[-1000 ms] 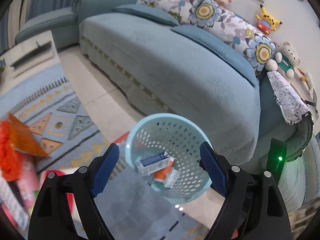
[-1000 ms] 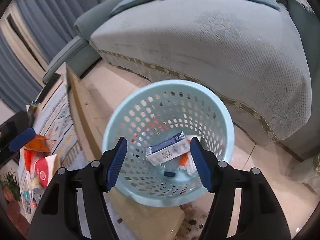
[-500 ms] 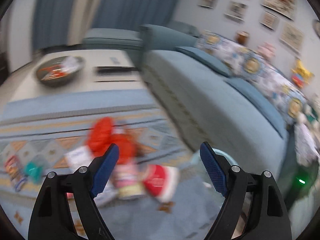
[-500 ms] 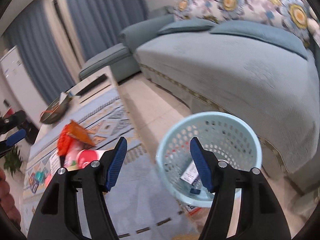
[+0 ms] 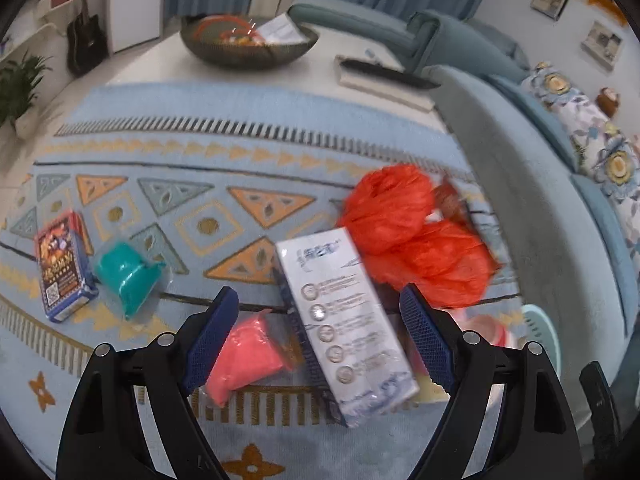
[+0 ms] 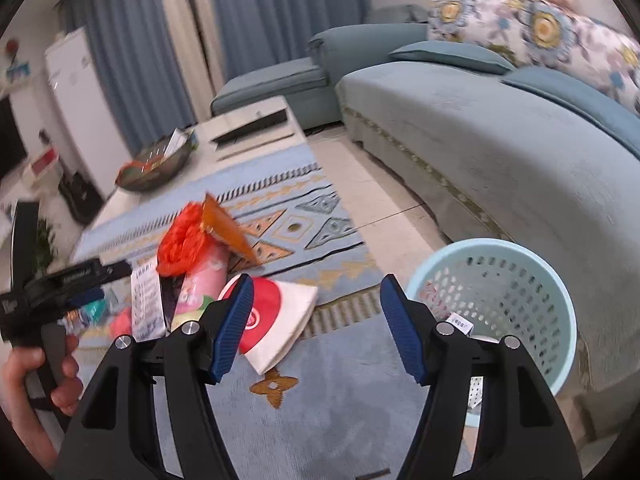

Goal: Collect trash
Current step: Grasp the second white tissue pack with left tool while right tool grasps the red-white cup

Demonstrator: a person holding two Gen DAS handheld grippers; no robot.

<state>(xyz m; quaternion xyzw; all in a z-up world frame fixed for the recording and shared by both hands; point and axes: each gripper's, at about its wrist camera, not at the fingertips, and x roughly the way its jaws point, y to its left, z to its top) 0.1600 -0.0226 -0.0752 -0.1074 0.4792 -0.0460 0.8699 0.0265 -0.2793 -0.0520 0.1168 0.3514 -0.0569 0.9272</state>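
Pale blue perforated basket (image 6: pixel 496 312) stands on the floor against the sofa (image 6: pixel 520 152); a small white carton (image 6: pixel 460 323) shows inside, rest of contents hidden. Dark bowl (image 5: pixel 248 46) on the tabletop holds papers and orange items. White box (image 5: pixel 346 320) lies flat on the rug (image 5: pixel 200 184), long axis running away from the camera, tilted left at far end. Left hand-held gripper (image 5: pixel 318 340) wide open above it, holding nothing. Right hand-held gripper (image 6: pixel 316 328) wide open, holding nothing

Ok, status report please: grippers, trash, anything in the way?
Left gripper open over white box. Right gripper open, empty. Basket beside sofa. Red bag touches box.
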